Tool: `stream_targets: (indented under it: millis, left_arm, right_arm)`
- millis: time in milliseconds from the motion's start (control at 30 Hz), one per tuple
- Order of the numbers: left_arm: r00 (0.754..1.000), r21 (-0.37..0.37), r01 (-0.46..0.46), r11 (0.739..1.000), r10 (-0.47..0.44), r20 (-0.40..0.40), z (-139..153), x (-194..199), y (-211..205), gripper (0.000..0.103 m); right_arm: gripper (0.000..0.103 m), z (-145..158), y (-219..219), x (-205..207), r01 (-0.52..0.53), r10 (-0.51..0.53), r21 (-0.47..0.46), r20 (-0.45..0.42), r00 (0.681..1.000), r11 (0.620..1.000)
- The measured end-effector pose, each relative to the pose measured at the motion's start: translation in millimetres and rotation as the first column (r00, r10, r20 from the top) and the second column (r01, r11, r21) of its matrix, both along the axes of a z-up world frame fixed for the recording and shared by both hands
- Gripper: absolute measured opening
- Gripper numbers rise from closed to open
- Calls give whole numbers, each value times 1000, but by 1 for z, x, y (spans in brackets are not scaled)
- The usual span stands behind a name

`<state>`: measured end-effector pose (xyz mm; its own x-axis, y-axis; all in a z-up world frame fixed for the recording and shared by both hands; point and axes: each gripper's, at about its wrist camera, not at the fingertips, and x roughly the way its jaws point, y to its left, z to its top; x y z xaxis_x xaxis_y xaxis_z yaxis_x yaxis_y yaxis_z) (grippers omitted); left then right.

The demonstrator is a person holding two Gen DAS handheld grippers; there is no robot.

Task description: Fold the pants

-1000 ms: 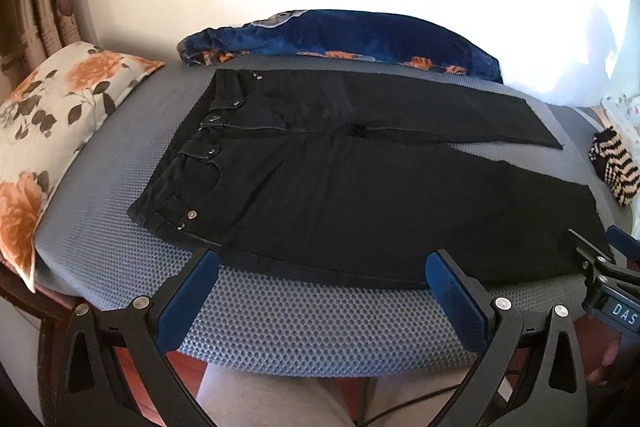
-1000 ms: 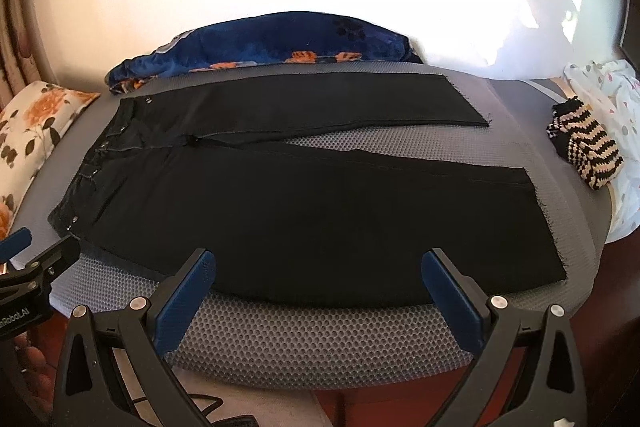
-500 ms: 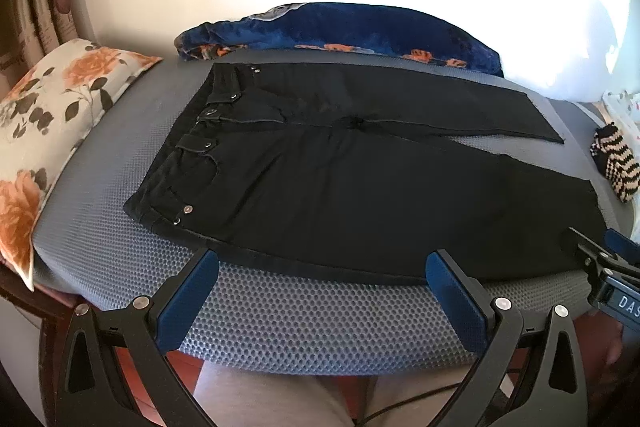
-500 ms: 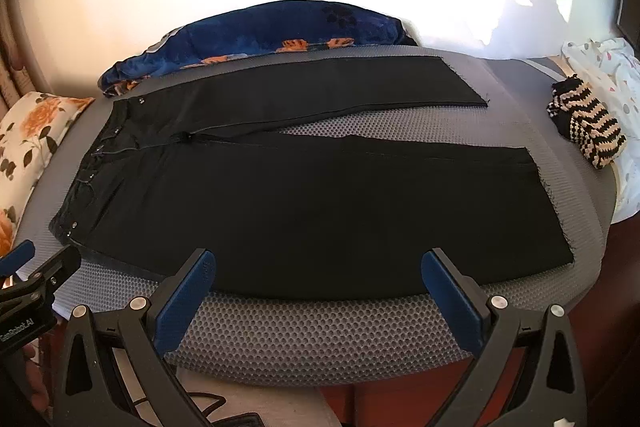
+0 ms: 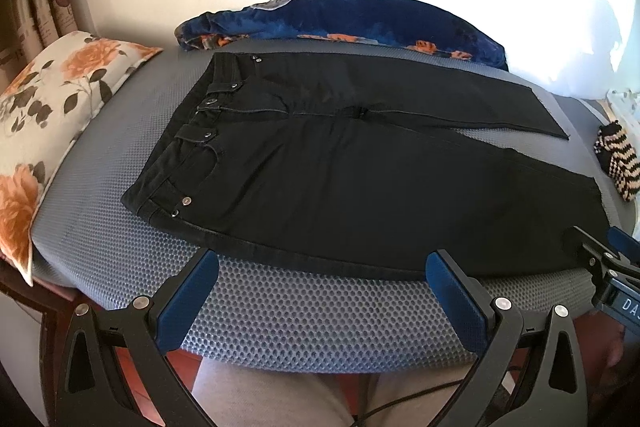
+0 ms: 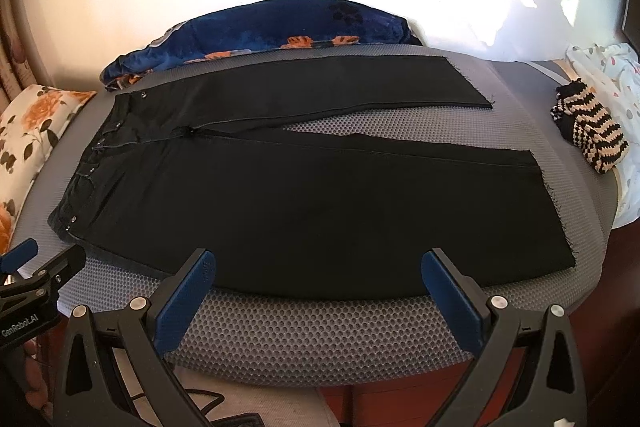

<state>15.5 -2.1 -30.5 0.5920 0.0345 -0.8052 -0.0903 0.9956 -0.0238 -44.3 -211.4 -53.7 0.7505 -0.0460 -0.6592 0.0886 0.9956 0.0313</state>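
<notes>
Left claw (image 5: 320, 291): spread wide, holding nothing, hovering over the grey mat's near edge just short of the pants' lower seam.
Right claw (image 6: 318, 291): spread just as wide, empty, touching no cloth; its tips hang above the near leg's outer edge.
Pants (image 6: 304, 195): black, laid flat on the grey mesh mat (image 6: 320, 339) (a bed, I judge), waistband to my left, both legs splayed to my right, the far leg angled away with mat showing between them.
Step in hand: the approach before the first fold, as I read it; nothing is folded yet.
Next move calls for: both claws dropping onto the near leg's edge, pinching it, then carrying it over onto the far leg so the seams match.
Nearby: floral pillow (image 5: 52, 115) beyond the waistband, blue blanket (image 5: 340, 19) behind, striped knit (image 6: 592, 135) past the hems.
</notes>
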Motion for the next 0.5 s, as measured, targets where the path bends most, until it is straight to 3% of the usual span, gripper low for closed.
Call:
stream_targets:
  millis: [500]
  left_arm:
    - [1000, -12, -2, 1000, 2, -12, -3, 2, 4, 103]
  right_arm:
    - [102, 0, -1, 1, 16, -16, 1, -6, 1000, 1000]
